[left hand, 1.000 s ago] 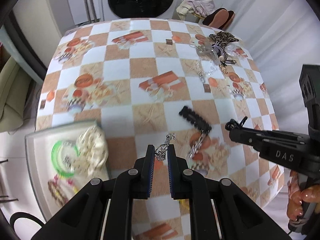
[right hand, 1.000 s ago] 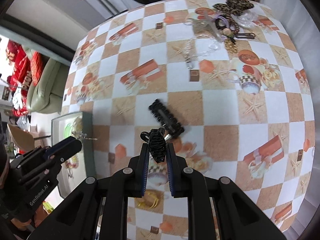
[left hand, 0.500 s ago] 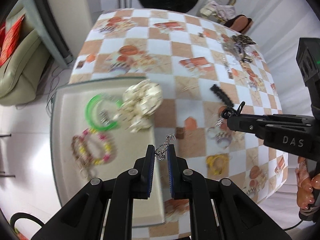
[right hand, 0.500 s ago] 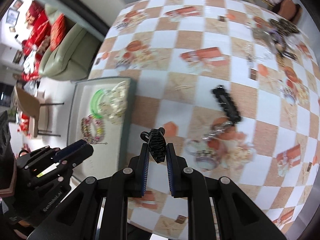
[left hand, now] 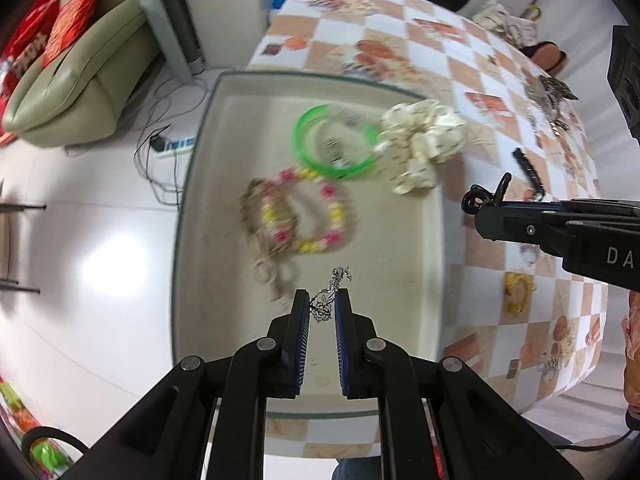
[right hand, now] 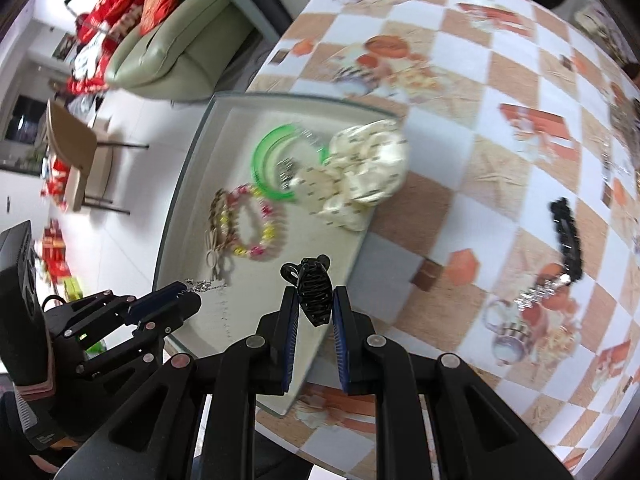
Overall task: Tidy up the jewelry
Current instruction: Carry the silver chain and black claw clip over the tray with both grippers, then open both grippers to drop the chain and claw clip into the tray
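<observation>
While both my tongs hung over the tray [left hand: 192, 184], each carried one item. Left tongs [left hand: 322, 309]: clamped on a thin silver chain [left hand: 334, 284], dangling above the tray's near part. Right tongs [right hand: 315, 307]: clamped on a black hair claw clip [right hand: 314, 292], above the tray's desk-side edge. Tray contents: green bangle [left hand: 308, 128], pink-and-yellow beaded bracelet [left hand: 332, 216], tan braided bracelet [left hand: 252, 216] touching it, cream scrunchie [left hand: 424, 140] lying across the tray rim. On the chequered desk [right hand: 460, 60], apart from the tray: black hair clip [right hand: 566, 236], silver piece [right hand: 538, 292] just beside it, yellow ring-shaped piece [left hand: 518, 286], blurred.
</observation>
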`<state>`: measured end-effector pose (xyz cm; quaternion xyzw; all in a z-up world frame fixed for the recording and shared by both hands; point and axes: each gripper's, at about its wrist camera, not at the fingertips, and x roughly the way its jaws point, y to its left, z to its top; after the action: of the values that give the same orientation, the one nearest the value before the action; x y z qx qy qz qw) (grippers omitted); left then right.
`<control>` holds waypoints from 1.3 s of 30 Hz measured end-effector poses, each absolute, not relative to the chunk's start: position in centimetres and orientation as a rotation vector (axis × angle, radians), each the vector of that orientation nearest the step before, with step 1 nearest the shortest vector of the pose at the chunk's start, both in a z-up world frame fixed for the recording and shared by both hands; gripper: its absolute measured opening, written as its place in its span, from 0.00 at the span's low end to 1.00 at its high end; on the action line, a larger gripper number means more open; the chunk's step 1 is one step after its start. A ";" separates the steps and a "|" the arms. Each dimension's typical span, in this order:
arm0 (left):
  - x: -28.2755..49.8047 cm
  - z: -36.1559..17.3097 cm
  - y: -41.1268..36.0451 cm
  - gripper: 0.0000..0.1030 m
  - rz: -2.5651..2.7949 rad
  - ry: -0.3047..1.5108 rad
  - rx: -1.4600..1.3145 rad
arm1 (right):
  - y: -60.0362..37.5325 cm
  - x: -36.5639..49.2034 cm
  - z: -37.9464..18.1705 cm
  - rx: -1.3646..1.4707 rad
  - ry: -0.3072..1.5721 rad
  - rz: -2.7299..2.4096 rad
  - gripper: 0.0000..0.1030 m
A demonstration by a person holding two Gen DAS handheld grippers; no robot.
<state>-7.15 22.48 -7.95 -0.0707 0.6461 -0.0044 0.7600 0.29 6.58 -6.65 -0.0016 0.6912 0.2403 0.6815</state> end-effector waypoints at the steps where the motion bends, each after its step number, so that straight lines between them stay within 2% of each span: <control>1: -7.4 -8.2 22.9 0.16 -0.001 1.411 -0.160 | 7.1 0.2 -7.0 -0.013 1.557 0.546 0.18; 17: -8.7 -13.4 24.4 0.16 0.061 1.494 -0.165 | 11.6 -0.1 -12.0 -0.141 1.644 0.556 0.18; 34: -9.6 -15.3 24.5 0.16 0.069 1.542 -0.149 | 12.2 0.4 -14.9 -0.173 1.695 0.498 0.18; 36: -9.6 -15.3 24.6 0.16 0.079 1.540 -0.140 | 12.4 0.2 -15.1 -0.176 1.698 0.501 0.20; 39: -9.3 -14.9 24.6 0.16 0.091 1.534 -0.128 | 12.6 0.2 -15.0 -0.157 1.705 0.516 0.31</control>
<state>-9.30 24.63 -14.87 -0.0580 0.6932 0.0409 0.7173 0.16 12.63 -15.00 -0.0685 0.7434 0.2250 0.6262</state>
